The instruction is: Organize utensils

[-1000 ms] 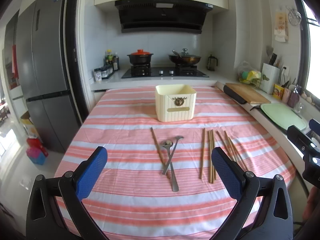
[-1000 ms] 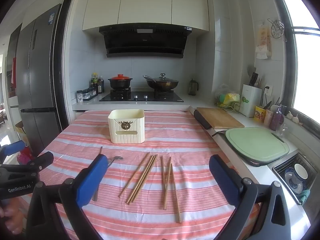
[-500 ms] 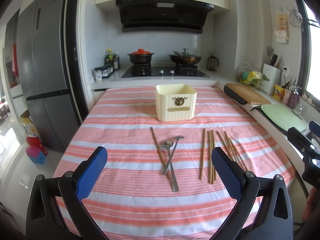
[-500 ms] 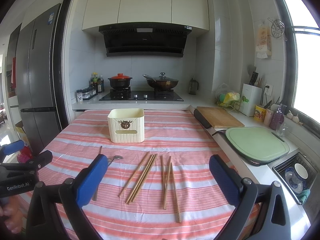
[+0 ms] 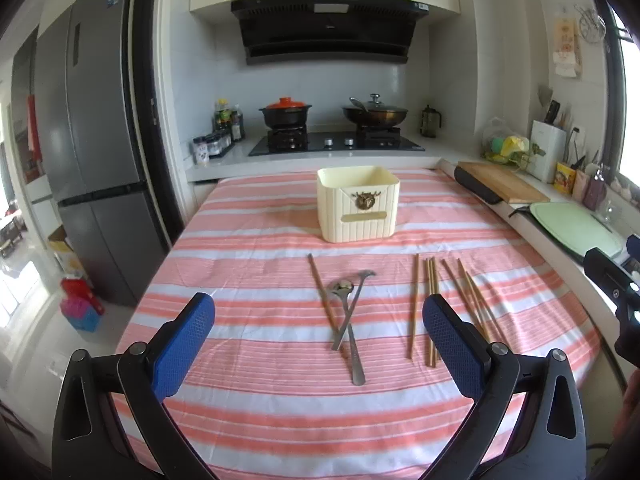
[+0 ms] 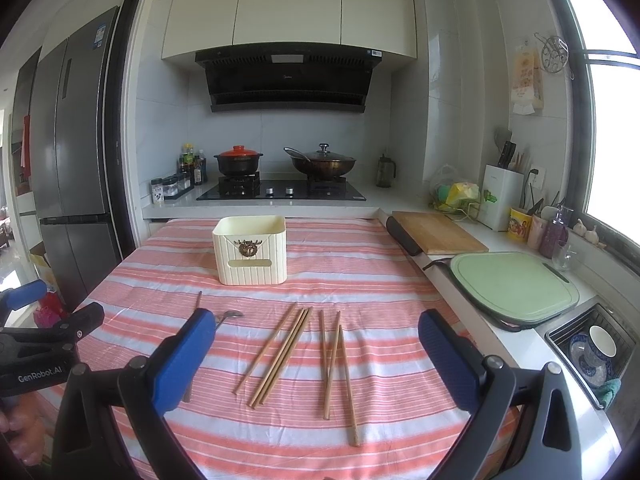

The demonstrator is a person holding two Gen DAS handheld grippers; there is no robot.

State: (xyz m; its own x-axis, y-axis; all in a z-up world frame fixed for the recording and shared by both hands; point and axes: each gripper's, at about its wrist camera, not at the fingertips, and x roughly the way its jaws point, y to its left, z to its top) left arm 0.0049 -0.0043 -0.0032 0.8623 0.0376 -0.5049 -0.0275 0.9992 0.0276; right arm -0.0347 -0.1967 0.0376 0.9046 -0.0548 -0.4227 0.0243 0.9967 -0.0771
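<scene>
A cream ribbed utensil box stands empty-looking at the far middle of the striped table. Two metal spoons lie crossed over a single chopstick in front of it. Several wooden chopsticks lie scattered to the right. My left gripper hovers open near the table's front edge, nothing between its blue pads. My right gripper is open too, hanging above the chopsticks. In the right wrist view only one spoon bowl shows past the left finger.
The pink-and-white striped tablecloth covers the table. A counter runs along the right with a wooden board, a green cutting board and a sink. A stove with pots is behind; a grey fridge stands left.
Nothing has visibly moved; both grippers hold almost still and stay open.
</scene>
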